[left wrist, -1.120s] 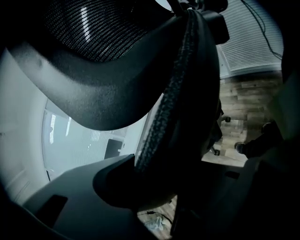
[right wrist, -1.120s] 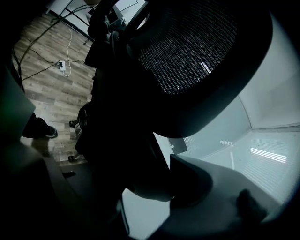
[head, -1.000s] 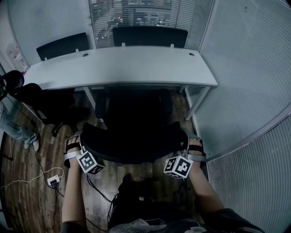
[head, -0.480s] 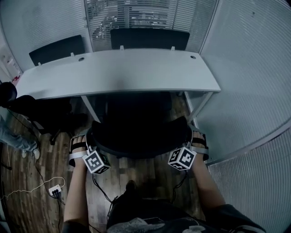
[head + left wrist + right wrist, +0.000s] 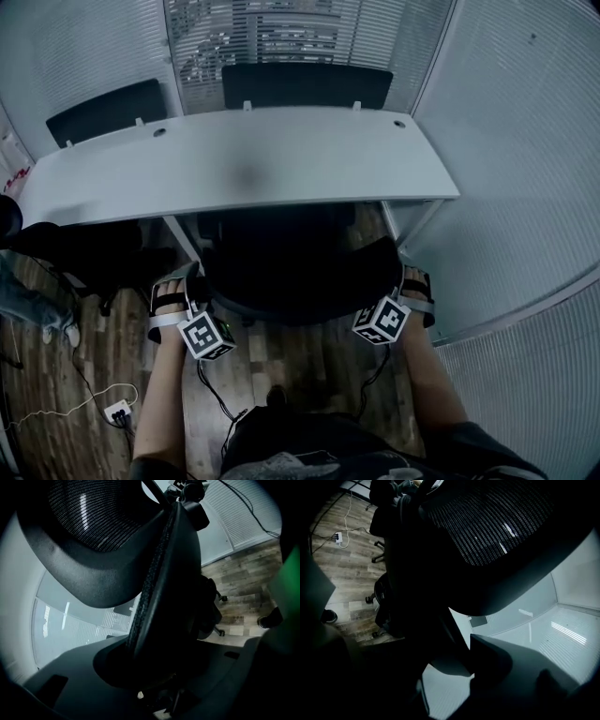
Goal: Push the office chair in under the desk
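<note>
Left hand-held gripper (image 5: 190, 292), right hand-held gripper (image 5: 401, 281) clamp office chair (image 5: 291, 272) backrest; seat hidden under desk (image 5: 234, 169).

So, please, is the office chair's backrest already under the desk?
No, the backrest stands short of the near edge of the desk.

From the head view, the worktop (image 5: 281, 159) covers the office chair's (image 5: 300, 281) seat and base. Its backrest hides the tips of my left tool (image 5: 192, 286) and right tool (image 5: 403, 279). A person (image 5: 23, 300) is cut off at the left edge. In the right tool view, darkness swallows the left-hand jaw.
</note>
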A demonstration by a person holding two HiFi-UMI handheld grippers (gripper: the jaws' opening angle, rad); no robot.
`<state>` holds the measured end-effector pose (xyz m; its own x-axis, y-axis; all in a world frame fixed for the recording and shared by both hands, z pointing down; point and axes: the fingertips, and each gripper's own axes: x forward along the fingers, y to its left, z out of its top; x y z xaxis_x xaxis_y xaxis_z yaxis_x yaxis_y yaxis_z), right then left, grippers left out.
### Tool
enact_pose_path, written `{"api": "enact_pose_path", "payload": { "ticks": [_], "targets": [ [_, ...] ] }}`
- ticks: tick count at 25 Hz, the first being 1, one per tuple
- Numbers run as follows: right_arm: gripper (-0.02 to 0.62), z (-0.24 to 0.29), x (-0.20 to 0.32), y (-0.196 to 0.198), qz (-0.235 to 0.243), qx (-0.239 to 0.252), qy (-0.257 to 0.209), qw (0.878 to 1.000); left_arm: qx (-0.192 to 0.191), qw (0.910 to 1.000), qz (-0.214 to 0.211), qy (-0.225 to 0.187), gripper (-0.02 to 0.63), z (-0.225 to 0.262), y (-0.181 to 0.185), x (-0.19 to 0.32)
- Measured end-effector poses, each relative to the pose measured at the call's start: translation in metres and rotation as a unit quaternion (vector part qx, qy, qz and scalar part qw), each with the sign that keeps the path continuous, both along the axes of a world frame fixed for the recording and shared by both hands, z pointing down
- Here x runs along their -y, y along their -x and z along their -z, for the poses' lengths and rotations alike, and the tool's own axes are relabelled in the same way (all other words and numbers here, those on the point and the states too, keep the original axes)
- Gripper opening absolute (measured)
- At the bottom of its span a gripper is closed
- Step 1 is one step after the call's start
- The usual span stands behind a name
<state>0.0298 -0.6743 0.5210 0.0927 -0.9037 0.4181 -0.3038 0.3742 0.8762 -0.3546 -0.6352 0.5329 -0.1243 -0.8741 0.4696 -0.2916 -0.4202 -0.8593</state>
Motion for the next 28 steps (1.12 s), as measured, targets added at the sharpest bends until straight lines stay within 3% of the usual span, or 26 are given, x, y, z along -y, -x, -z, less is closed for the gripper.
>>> {"api": "enact_pose_path", "payload": {
  "ticks": [8, 28],
  "targets": [
    [0.253, -0.003, 0.046, 0.007, -0.029, -0.008, -0.009, 1.000, 0.004, 0.9996, -0.026, -0.010, 0.215, -0.003, 0.009, 0.048],
    [0.253, -0.002, 0.185, 0.022, -0.016, -0.009, -0.018, 1.000, -0.006, 0.9997, -0.022, -0.002, 0.213, -0.007, 0.024, 0.195]
  ]
}}
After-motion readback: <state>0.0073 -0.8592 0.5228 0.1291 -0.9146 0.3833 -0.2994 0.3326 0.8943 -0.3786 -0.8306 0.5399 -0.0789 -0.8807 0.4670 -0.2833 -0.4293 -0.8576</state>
